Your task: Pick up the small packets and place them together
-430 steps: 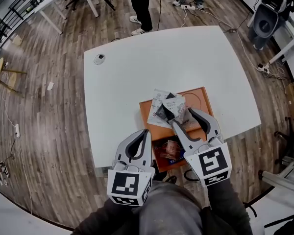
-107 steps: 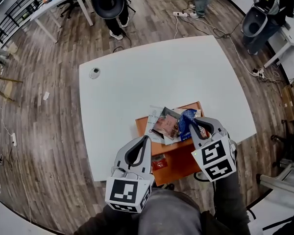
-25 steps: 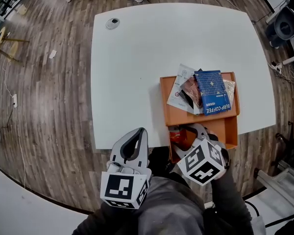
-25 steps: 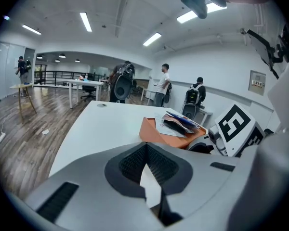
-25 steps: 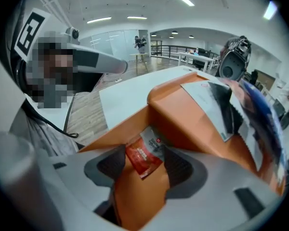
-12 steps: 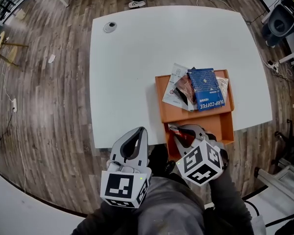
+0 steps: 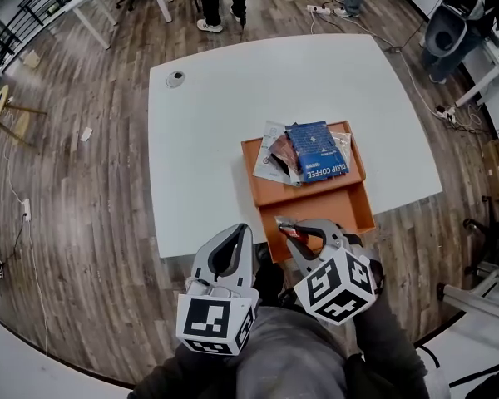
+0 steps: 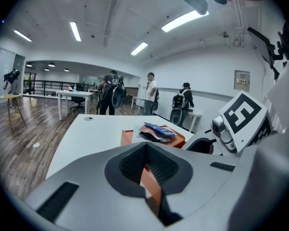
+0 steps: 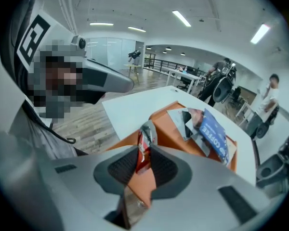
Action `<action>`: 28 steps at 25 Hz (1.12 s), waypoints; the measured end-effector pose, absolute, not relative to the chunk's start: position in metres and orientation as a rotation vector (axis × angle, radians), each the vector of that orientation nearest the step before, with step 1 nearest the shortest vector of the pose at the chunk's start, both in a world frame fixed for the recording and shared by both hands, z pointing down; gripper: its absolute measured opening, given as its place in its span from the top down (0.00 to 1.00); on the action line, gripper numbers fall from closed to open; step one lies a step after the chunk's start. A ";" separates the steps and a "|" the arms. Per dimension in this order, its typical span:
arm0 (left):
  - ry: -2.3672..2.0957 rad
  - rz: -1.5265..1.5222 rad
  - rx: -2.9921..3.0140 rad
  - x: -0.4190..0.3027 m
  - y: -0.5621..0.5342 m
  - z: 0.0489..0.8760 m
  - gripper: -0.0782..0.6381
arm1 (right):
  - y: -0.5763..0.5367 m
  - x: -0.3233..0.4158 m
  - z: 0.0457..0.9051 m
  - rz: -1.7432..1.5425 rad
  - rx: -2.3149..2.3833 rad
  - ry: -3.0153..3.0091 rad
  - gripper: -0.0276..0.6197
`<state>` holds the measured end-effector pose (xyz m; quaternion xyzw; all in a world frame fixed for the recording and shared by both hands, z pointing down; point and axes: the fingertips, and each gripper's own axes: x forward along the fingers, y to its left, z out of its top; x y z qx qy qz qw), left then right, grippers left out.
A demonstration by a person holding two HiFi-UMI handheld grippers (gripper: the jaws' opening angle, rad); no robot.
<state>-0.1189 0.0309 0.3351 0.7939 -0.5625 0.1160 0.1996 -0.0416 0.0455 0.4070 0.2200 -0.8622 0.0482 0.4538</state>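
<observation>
An orange two-compartment tray [image 7: 333,208] sits at the white table's [image 7: 216,115] near edge. Its far compartment holds a pile of small packets topped by a blue coffee packet [image 7: 316,150], which also shows in the right gripper view [image 9: 214,131]. My right gripper [image 7: 293,233] hangs over the tray's near compartment. Its jaws have just closed on a red and silver packet [image 9: 145,137], which sticks up between the pads [image 9: 166,170]. Left of the tray, at the table's edge, my left gripper [image 7: 243,229] is shut with nothing in it; the left gripper view [image 8: 147,148] looks across the table toward the pile [image 8: 156,131].
A small round fitting [image 7: 175,79] is set in the table's far left corner. People stand beyond the far edge [image 7: 220,2]. A chair [image 7: 453,19] and cables lie on the wooden floor at the far right.
The right gripper was open over the red packet in the near compartment; it closed on the packet and lifted it. The left gripper also rose a little.
</observation>
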 end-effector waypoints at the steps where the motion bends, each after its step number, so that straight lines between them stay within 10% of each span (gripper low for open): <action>1: -1.567 0.328 2.223 -0.116 0.034 0.336 0.90 | 0.047 -0.038 0.406 0.124 0.559 -2.132 0.84; 28: -1.493 0.301 2.278 -0.116 -0.076 0.327 0.90 | -0.100 0.006 0.365 0.193 0.896 -2.096 0.83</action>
